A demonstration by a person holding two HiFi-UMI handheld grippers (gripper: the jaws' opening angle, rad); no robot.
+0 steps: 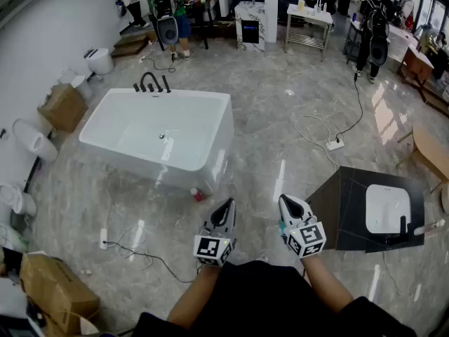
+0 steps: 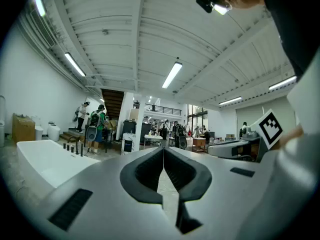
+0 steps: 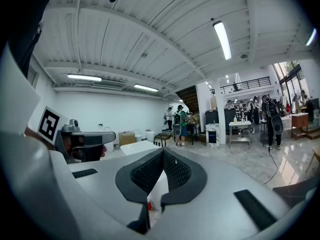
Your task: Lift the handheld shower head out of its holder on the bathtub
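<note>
One white bathtub (image 1: pixel 219 137), black taps (image 1: pixel 151 84) on its far rim, two grey grippers, left gripper (image 1: pixel 228 204) and right gripper (image 1: pixel 284 201), both pressed together, empty.

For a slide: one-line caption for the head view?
Left hand-held gripper and right hand-held gripper, both shut, held short of the white bathtub.

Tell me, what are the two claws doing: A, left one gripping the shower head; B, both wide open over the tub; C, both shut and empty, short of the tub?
C: the left claw and right claw each show jaws together on nothing, with the bathtub ahead of them.
</note>
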